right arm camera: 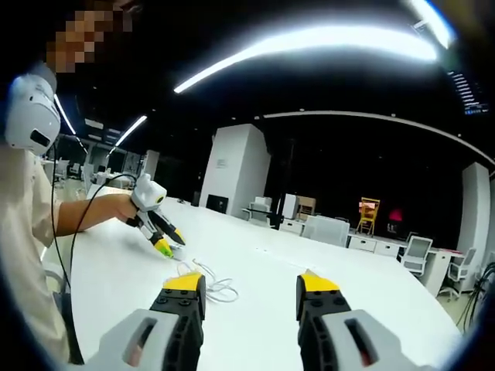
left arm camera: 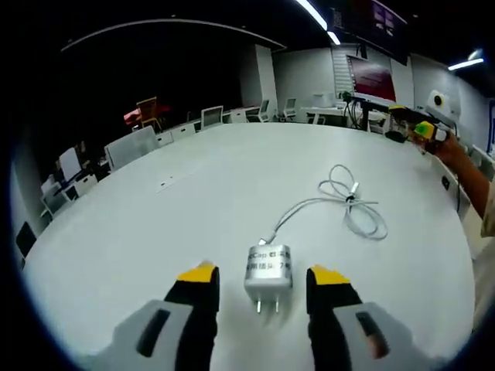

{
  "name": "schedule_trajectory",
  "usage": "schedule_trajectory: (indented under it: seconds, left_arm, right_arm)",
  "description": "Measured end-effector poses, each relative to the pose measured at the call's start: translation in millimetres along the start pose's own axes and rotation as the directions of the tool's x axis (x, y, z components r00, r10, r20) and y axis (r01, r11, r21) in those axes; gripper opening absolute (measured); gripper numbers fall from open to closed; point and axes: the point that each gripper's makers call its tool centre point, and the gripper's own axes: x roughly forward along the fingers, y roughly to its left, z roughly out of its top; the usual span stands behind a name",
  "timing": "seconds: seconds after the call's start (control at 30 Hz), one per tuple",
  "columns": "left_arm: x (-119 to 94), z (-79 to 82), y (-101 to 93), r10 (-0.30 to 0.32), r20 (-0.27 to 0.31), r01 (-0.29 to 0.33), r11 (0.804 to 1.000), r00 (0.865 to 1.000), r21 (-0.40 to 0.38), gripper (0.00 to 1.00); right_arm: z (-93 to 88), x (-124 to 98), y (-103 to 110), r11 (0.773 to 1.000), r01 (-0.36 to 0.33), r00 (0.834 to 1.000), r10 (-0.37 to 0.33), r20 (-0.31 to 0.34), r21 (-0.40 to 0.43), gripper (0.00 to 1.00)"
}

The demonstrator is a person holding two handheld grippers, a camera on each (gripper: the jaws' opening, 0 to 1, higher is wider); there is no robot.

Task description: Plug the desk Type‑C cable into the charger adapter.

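Both views overlook 1 shared table (left arm camera: 155, 232).

we cannot read the print on the charger adapter (left arm camera: 268, 271); it is too small. in the right gripper view the cable (right arm camera: 210, 284) is partly hidden behind the right gripper (right arm camera: 251, 288), and the left gripper (right arm camera: 164, 235) covers the adapter.

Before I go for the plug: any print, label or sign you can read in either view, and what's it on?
Charger adapter: dark print in several lines on its top face; the first line seems to start "Cap", the rest is too blurred to read.
Red wall screen at the far end: too small to read.
White pillar: a small dark sign, unreadable.
Cable: no print visible.
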Motion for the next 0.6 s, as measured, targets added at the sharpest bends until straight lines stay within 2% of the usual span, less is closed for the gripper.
schedule_trajectory:
  seconds: [0.6]
  left_arm:
    - [6.8, 0.2, -6.4, -0.028, -0.002, 0.028, 1.000, 1.000, 0.007, 0.31]
  right_arm:
    - [-0.9, 4.3, 3.3, 1.000, -0.007, 1.000, 0.007, -0.008, -0.004, 0.48]
